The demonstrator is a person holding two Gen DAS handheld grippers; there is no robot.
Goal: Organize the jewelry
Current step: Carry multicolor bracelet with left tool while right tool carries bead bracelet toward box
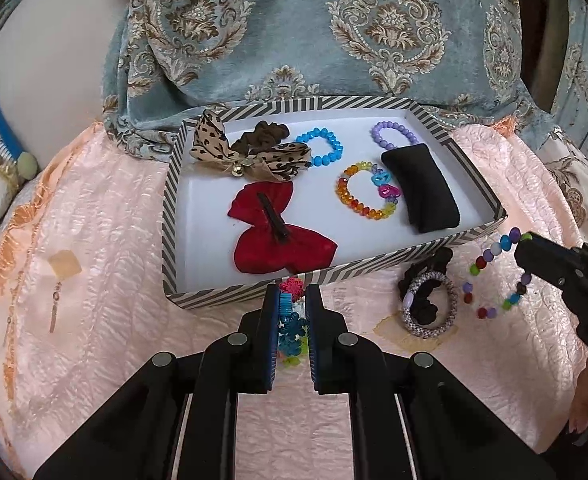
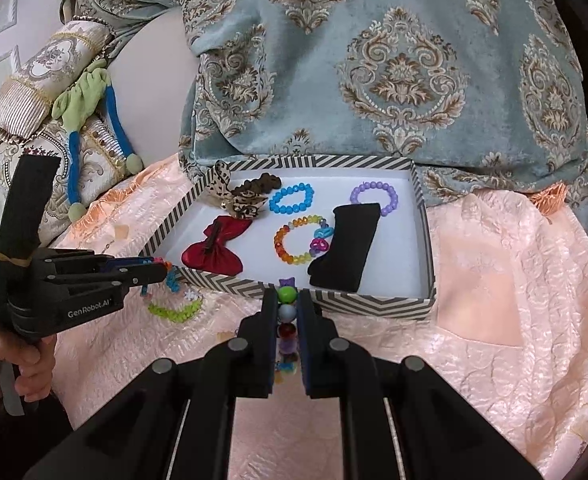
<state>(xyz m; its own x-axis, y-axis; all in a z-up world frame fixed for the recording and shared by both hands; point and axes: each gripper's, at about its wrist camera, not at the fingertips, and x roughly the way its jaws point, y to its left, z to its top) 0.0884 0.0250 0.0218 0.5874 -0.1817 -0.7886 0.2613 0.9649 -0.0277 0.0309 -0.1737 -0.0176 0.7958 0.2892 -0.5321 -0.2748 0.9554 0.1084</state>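
Note:
A striped tray with a white floor lies on the peach bedspread. It holds a red bow, a leopard bow, a brown scrunchie, blue, purple and rainbow bead bracelets, and a black cushion. My left gripper is just before the tray's near rim, shut on a flower-bead bracelet that hangs from it. To its right, my right gripper is shut on a multicolour round-bead bracelet, which dangles above the bedspread.
A black scrunchie and a sparkly grey hair tie lie on the bedspread right of the tray's near corner. A small dangling earring lies at the left. Blue damask fabric rises behind the tray, with pillows and a green-blue plush at far left.

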